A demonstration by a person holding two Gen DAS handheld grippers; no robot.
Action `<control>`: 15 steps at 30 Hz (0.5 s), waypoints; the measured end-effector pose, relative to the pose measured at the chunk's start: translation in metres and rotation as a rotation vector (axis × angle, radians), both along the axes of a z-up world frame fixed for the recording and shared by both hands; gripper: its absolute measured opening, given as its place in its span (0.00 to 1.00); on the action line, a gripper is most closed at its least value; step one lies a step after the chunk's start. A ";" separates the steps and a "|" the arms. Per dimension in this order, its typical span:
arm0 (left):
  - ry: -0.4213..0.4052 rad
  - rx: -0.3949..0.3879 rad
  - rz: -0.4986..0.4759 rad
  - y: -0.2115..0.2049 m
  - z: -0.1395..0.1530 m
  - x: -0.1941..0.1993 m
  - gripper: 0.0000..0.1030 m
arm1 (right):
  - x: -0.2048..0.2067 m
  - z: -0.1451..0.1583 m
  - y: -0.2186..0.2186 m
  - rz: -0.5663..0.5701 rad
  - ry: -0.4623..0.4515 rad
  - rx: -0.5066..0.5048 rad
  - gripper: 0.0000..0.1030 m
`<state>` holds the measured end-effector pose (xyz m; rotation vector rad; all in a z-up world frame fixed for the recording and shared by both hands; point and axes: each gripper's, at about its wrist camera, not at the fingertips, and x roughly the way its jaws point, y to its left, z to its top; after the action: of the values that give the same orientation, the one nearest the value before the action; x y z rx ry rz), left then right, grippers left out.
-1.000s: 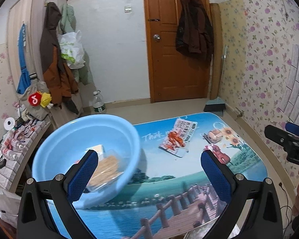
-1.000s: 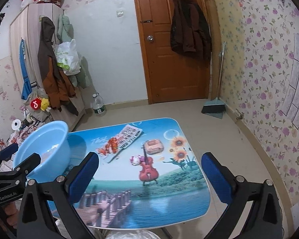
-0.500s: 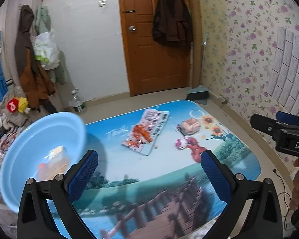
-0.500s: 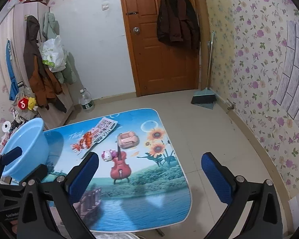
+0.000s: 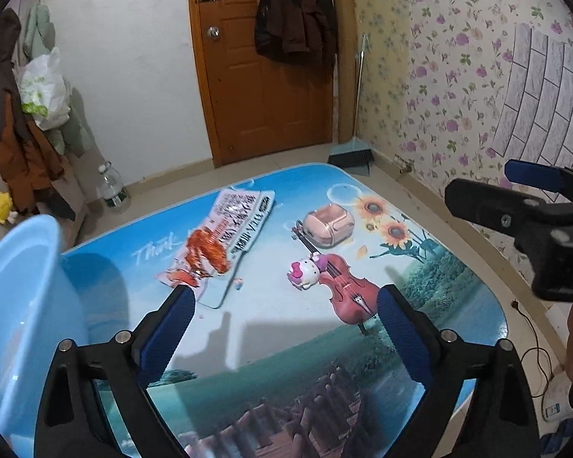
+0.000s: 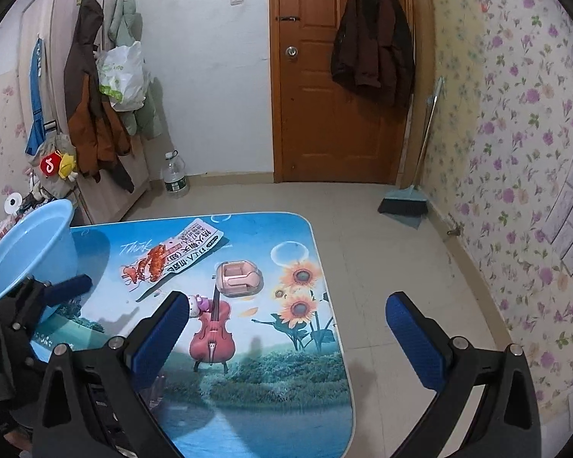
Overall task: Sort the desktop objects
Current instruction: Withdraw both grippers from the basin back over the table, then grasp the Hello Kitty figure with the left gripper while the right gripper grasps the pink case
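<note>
Snack packet (image 5: 225, 244), pink case (image 5: 328, 223) on printed table (image 5: 286, 343) before wooden door (image 5: 267, 76); left fingers (image 5: 397, 328) closing on nothing, right fingers (image 6: 412, 332) wide.

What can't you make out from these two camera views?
- Inside of the blue basin: left wrist view, cut off by the picture's edge; right wrist view, hidden by its own wall.
- Small print on the snack packet: too small in both.
- Cat figurine: right wrist view, partly behind the right gripper's finger.
</note>
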<state>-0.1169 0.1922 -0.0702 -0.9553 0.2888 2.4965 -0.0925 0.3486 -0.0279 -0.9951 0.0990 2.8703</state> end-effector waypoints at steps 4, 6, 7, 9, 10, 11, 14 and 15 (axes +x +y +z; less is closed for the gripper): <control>-0.031 -0.008 -0.012 0.008 -0.011 -0.015 0.86 | -0.014 -0.012 0.006 0.013 -0.015 -0.017 1.00; -0.040 -0.020 -0.019 0.014 -0.016 -0.023 0.83 | -0.023 -0.018 0.006 0.017 -0.027 -0.016 1.00; -0.043 -0.028 -0.021 0.017 -0.018 -0.027 0.81 | -0.029 -0.020 0.005 0.023 -0.032 -0.017 1.00; -0.061 -0.031 -0.031 0.022 -0.023 -0.033 0.76 | -0.038 -0.024 0.003 0.041 -0.037 -0.014 1.00; -0.069 -0.032 -0.035 0.023 -0.025 -0.036 0.75 | -0.042 -0.026 0.001 0.054 -0.041 -0.010 0.99; -0.078 -0.035 -0.039 0.025 -0.027 -0.039 0.72 | -0.048 -0.029 0.000 0.073 -0.047 -0.004 0.98; -0.140 -0.027 -0.051 0.028 -0.035 -0.049 0.63 | -0.063 -0.036 -0.005 0.111 -0.073 0.018 0.95; -0.150 -0.025 -0.051 0.029 -0.036 -0.051 0.62 | -0.066 -0.038 -0.005 0.117 -0.077 0.023 0.94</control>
<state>-0.1679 0.2211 -0.1061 -1.1243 0.2930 2.3655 -0.1583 0.3434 -0.0660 -1.1424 0.0016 2.9253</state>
